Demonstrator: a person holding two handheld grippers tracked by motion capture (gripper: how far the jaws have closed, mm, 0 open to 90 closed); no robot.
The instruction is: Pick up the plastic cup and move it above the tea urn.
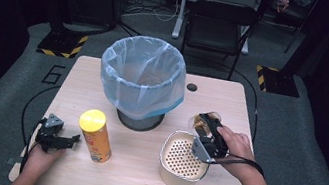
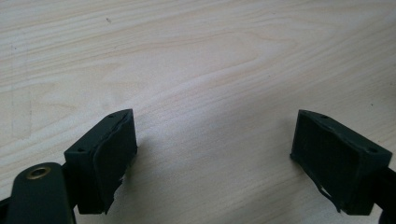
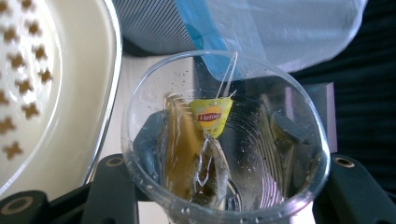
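My right gripper (image 1: pixel 210 125) is shut on a clear plastic cup (image 3: pixel 224 140), held just above the table near its right edge. Inside the cup lies a wet tea bag (image 3: pixel 191 163) with a yellow Lipton tag (image 3: pixel 211 115) on a string. In the high view the cup (image 1: pixel 198 121) is between the cream perforated container (image 1: pixel 182 159) and the bin (image 1: pixel 143 81). My left gripper (image 1: pixel 60 141) rests low at the front left of the table, open, with bare wood between its fingers (image 2: pixel 109 158).
A bin lined with a pale blue bag (image 1: pixel 121 65) stands mid-table at the back. A tube-shaped can with a yellow lid (image 1: pixel 94 134) stands upright right of my left gripper. The cream container's rim (image 3: pixel 100 70) is close left of the cup. A chair (image 1: pixel 220 20) stands beyond the table.
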